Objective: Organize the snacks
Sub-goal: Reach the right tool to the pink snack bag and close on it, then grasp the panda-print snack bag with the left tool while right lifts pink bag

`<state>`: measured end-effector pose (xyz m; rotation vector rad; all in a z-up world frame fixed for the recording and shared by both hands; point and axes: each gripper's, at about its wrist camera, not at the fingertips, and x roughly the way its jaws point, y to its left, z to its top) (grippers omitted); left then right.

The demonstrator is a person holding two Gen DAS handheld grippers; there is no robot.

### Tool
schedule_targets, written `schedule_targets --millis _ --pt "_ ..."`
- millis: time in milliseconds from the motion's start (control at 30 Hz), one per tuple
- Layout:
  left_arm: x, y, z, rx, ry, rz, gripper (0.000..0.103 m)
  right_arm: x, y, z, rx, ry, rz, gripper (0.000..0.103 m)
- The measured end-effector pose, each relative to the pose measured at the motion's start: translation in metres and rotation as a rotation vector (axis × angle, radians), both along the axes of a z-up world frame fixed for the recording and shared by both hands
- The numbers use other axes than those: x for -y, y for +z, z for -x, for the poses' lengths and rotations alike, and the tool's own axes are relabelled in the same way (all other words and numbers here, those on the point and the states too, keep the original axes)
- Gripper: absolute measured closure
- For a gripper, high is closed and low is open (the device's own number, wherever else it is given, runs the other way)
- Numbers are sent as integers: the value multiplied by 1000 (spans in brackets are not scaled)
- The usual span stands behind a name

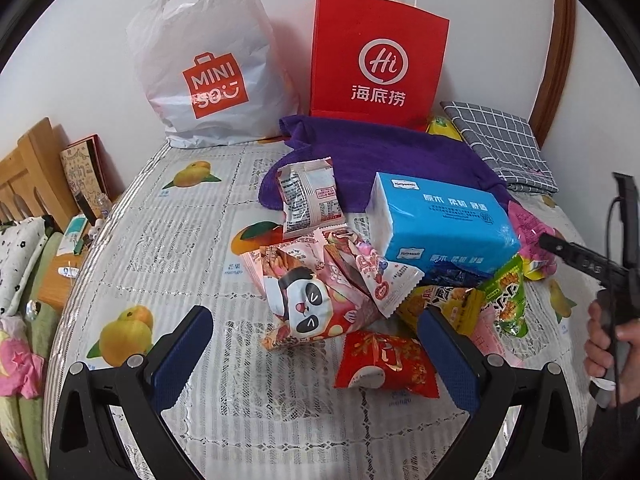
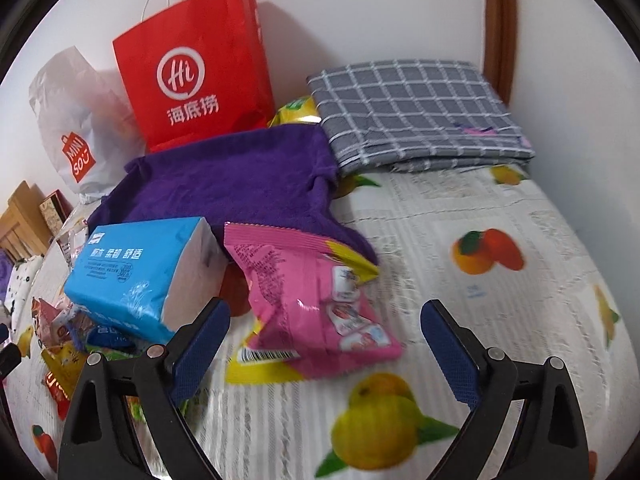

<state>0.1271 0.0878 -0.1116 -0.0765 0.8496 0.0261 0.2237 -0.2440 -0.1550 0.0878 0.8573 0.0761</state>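
While both grippers are spread and empty, the pink snack bag (image 2: 316, 308) is found just ahead of the right gripper (image 2: 324, 344), its long axis slanting toward the table's near edge (image 2: 400, 440); the left gripper (image 1: 316, 360) faces the pile.

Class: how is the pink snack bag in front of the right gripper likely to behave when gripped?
The pink snack bag looks creased and puffy, so probably floppy and light. Its glossy film may slip between the fingers. Squeezing hard might crush whatever is inside.

A pink snack bag (image 2: 316, 312) lies between the spread fingers (image 2: 202, 340), beside the blue tissue pack (image 2: 132, 276).
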Motion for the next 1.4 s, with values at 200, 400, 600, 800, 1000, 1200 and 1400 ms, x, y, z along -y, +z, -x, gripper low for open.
schedule_targets --millis 200,400,600,800,1000,1200,1400 --pt "-3 4 -2 4 10 -17 0 -9 -16 -21 -53 17 -2 9" --pt "-9 0 -3 -3 19 -17 0 -11 -25 -29 -67 28 -6 21" --pt "-15 -1 -1 -9 27 8 0 -10 -21 -21 -38 45 -16 38" --pt "-17 -3 -3 -14 41 5 0 -13 -14 -10 -22 61 -2 42" --pt "-15 -12 -13 -40 52 14 0 -7 4 11 16 49 -32 42" --pt "-15 -24 -27 -62 67 34 2 2 13 40 31 49 -30 45" --pt "-16 -37 -36 -95 53 81 9 6 13 56 14 67 -42 64"
